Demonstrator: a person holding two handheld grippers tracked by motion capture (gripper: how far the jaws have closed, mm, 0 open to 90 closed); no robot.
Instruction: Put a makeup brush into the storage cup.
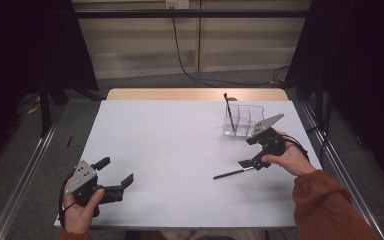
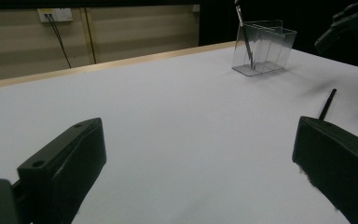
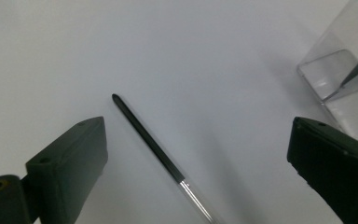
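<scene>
A slim black pen (image 3: 150, 143) with a silvery end lies flat on the white tabletop (image 1: 170, 150), toward the right side. It sits between the two jaws of the right claw (image 1: 249, 163) without touching either; the jaws stand wide apart and hold nothing. In the high view the pen (image 1: 230, 174) points left, out from under that claw, with bare white surface all around its free end.

Just beyond the right claw, near the far right corner, stands a clear plastic organiser (image 1: 244, 120) with several compartments. One dark pen (image 1: 229, 111) leans upright in its leftmost compartment, the top poking above the rim; the other compartments look bare. In the left gripper view the organiser (image 2: 263, 46) stands close to the tabletop's far edge, where a strip of pale wood shows.

The middle and the left half of the tabletop are open room. The left claw (image 1: 119, 175) hangs low near the front left corner, close to the near edge, well apart from the pen and the organiser. Its jaws are spread wide with nothing between them.

Off the right edge a metal rail (image 1: 340, 170) runs along the floor, and another one (image 1: 25, 180) runs along the left.
</scene>
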